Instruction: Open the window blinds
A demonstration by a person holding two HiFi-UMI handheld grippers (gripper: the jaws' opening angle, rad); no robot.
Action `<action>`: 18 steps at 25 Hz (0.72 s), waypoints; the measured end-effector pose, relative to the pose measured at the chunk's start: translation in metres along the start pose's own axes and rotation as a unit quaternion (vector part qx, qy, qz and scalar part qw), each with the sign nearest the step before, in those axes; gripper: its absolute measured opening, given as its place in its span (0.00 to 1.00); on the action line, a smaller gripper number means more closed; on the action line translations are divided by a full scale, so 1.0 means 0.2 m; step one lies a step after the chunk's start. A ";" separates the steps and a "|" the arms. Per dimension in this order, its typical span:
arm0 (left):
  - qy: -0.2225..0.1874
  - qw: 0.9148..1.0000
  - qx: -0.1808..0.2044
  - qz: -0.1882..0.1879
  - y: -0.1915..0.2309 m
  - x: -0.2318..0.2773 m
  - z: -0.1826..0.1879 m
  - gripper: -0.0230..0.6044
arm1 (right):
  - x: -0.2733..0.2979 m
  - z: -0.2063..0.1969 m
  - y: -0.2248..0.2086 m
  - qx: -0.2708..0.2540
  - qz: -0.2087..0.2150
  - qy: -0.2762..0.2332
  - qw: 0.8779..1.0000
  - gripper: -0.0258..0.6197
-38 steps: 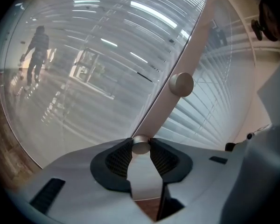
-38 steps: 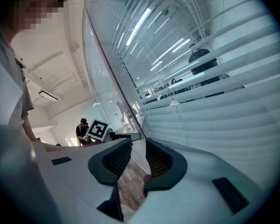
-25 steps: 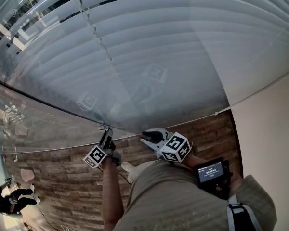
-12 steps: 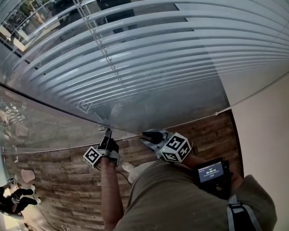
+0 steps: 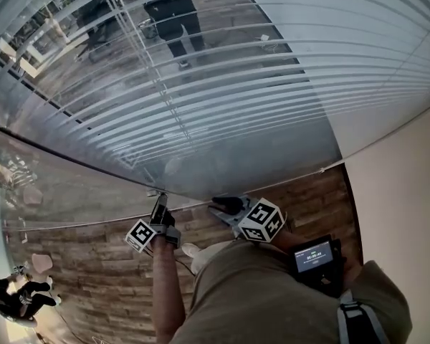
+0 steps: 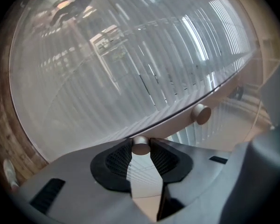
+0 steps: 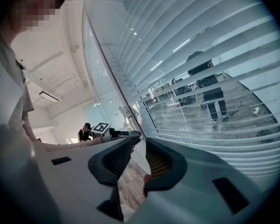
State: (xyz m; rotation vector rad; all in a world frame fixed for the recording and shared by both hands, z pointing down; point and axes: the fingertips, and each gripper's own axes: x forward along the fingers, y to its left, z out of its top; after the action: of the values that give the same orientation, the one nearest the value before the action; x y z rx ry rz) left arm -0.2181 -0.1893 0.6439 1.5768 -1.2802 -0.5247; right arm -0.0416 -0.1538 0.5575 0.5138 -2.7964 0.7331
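The window blinds (image 5: 222, 84) hang behind glass, their white slats tilted open, so the floor and a standing person (image 5: 175, 20) show through. My left gripper (image 5: 158, 205) reaches the frame rail (image 5: 79, 165) and is shut on a small round metal knob (image 6: 140, 146) at the rail's edge. A second knob (image 6: 201, 114) sits further along the rail. My right gripper (image 5: 216, 208) hovers just right of the left one, open, with nothing between its fingers (image 7: 161, 160). The slats (image 7: 200, 55) fill the right gripper view.
A beige wall (image 5: 408, 206) closes the right side. Below lies a wood plank floor (image 5: 86, 264). A small screen device (image 5: 315, 255) hangs at the person's waist. Another person (image 5: 14, 296) sits at the lower left, beyond the glass partition (image 5: 50, 192).
The slats have turned from nearly closed to open, revealing the room and a person beyond. My left gripper has rolled a little on the knob. The right gripper has stayed put.
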 end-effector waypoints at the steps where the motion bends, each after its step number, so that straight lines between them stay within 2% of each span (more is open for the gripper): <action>1: 0.002 0.999 0.032 0.014 -0.01 0.00 0.00 0.25 | 0.00 0.00 0.00 0.000 0.000 0.000 1.000 0.20; 4: 0.001 0.992 0.113 0.052 -0.01 -0.01 0.00 0.25 | 0.01 0.00 0.00 0.001 0.001 0.000 1.000 0.20; 7: -0.003 0.979 0.182 0.089 0.00 -0.01 0.00 0.25 | 0.01 0.00 0.00 0.001 0.001 0.000 1.000 0.20; 11: -0.006 0.963 0.244 0.113 -0.02 -0.01 -0.02 0.25 | -0.01 0.00 -0.01 0.001 0.000 -0.002 1.000 0.20; 15: -0.009 0.939 0.314 0.139 -0.02 -0.01 -0.05 0.25 | -0.02 -0.02 -0.01 0.002 -0.001 -0.002 1.000 0.20; 18: -0.008 0.924 0.350 0.155 -0.02 -0.01 -0.05 0.25 | -0.01 -0.02 -0.02 0.002 -0.002 -0.002 1.000 0.20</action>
State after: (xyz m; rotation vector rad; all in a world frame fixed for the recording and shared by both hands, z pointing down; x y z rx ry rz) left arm -0.2094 -0.1842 0.6446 1.8747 -1.8119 0.1519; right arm -0.0374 -0.1532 0.5622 0.5213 -2.7978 0.7389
